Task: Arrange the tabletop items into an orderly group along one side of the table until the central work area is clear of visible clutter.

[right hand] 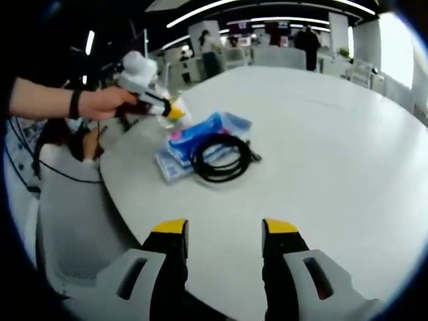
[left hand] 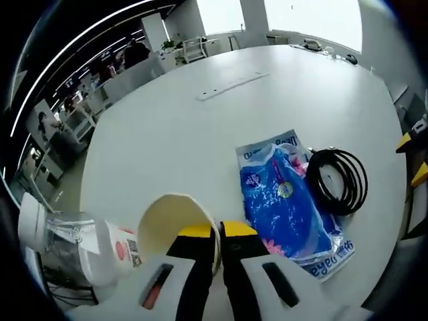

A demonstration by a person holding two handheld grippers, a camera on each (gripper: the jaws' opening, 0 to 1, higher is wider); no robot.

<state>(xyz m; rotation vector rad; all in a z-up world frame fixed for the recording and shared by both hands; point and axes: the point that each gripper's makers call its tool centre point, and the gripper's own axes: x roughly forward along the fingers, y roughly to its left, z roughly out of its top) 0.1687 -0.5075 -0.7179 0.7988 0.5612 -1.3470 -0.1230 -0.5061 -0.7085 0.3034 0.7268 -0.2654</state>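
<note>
My left gripper (left hand: 217, 231) is shut on the rim of a pale cream cup (left hand: 167, 221), whose mouth faces the camera at the near table edge. Just left of the cup lies a clear plastic bottle (left hand: 83, 247) with a white label. To the right, a blue plastic packet (left hand: 287, 194) lies flat with a coiled black cable (left hand: 338, 179) against its far side. In the right gripper view, my right gripper (right hand: 225, 227) hovers open over the white table (right hand: 334, 134), short of the cable (right hand: 221, 157) and packet (right hand: 200, 134). A hand holds the left gripper (right hand: 144, 93) beyond them.
A long socket strip (left hand: 231, 85) is set into the middle of the round table (left hand: 167, 134). A grey chair (right hand: 73, 221) stands by the table edge, left of my right gripper. Desks, chairs and people fill the room behind.
</note>
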